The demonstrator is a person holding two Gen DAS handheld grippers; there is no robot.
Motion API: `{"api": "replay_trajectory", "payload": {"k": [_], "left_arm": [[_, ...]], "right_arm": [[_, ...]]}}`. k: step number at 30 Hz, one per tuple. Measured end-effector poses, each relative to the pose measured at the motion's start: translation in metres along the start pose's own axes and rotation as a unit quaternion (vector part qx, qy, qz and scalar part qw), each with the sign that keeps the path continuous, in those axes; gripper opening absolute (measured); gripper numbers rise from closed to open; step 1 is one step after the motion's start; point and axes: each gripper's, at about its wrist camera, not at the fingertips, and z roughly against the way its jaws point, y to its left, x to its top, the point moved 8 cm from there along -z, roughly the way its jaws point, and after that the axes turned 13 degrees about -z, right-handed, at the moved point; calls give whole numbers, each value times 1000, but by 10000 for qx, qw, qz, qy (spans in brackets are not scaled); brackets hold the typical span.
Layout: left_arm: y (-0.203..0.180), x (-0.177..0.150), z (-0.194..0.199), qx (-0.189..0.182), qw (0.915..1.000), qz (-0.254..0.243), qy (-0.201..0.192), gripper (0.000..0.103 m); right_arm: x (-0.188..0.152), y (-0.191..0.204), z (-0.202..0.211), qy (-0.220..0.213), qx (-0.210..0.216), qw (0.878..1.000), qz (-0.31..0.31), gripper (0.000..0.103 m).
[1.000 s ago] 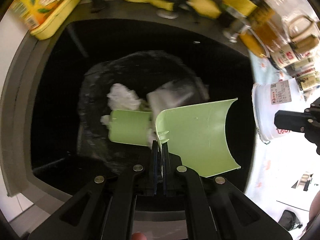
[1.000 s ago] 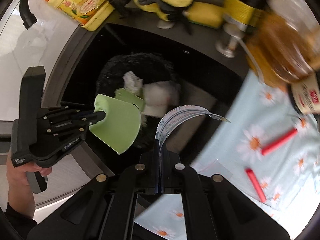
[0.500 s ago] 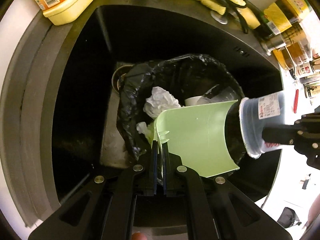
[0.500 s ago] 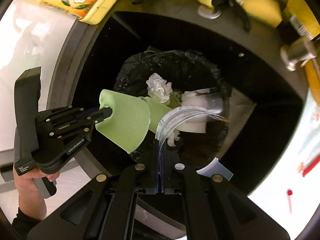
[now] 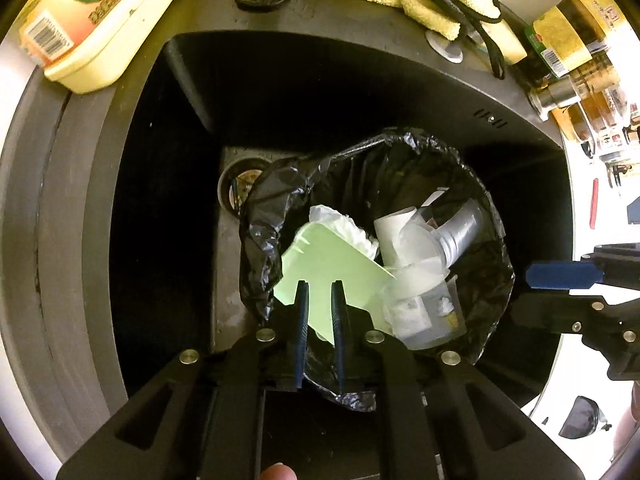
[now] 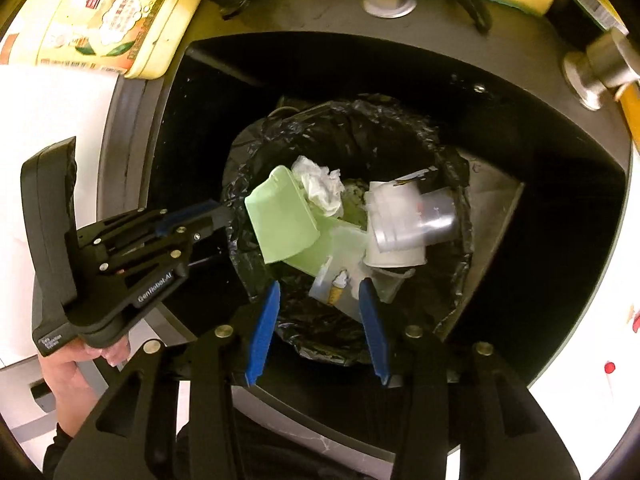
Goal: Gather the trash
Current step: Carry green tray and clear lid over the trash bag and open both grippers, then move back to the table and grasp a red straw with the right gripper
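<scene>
Yellow tub (image 6: 120, 20) far left, label print too small to read. Left gripper (image 6: 224, 216) marked "GenRobot.AI", jaws opening, nothing pinched; green scrap (image 6: 280, 220) lies loose in black trash bag (image 6: 360, 128) inside sink (image 6: 560, 160). Right gripper (image 6: 320, 296) jaws opening, empty, above clear cup (image 6: 340, 284); cup's label blurred.

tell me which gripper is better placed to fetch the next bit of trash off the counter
Probably right. Both jaws are opening over the black trash bag, but the right gripper hangs at the counter side, where red pieces lie; the left gripper sits further off.
</scene>
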Motion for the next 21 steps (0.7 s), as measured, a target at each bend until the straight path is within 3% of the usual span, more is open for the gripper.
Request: {"api": "replay_trajectory", "payload": {"k": [13, 15, 17, 21], "left_arm": [[-10, 0, 9, 55, 9998, -170, -41, 11], [-10, -5, 11, 72, 9998, -167, -49, 14], [-10, -8, 14, 71, 9999, -105, -86, 30], [-15, -13, 18, 78, 9998, -97, -129, 30]], "right_arm": [[-17, -13, 17, -205, 93, 9996, -147, 42], [-21, -14, 20, -249, 84, 9996, -107, 42], [-24, -15, 23, -305, 78, 9995, -103, 44], [-31, -21, 31, -483, 9, 9988, -89, 52]]}}
